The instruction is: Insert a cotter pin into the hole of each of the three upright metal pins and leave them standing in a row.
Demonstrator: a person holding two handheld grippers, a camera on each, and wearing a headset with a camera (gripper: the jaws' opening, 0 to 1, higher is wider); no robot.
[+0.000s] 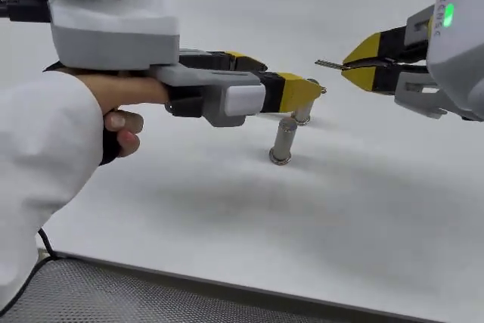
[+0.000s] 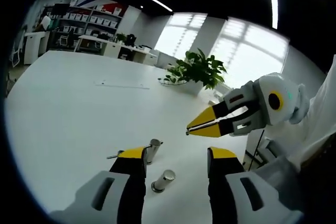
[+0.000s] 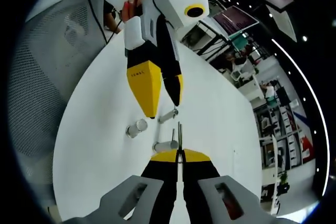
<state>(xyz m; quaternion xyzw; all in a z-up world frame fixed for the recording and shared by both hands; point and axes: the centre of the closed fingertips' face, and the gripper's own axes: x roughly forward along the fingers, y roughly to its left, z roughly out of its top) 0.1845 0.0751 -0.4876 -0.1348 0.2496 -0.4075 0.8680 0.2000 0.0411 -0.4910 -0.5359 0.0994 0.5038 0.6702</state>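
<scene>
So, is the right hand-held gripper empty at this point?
No, the right hand-held gripper pinches a thin cotter pin between its shut jaws.

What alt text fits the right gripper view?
The right gripper, shut on a cotter pin, points toward three metal pins standing on a white table. The left gripper, open, reaches in from the view's top, just beyond them.

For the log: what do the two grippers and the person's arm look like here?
Both grippers have yellow wedge-shaped jaw tips on black jaws, grey bodies and rounded white housings. The left gripper carries small dark lettering on a yellow tip; the right gripper has a green light on its housing. The person wears a white sleeve, and a black cable trails below it.
</scene>
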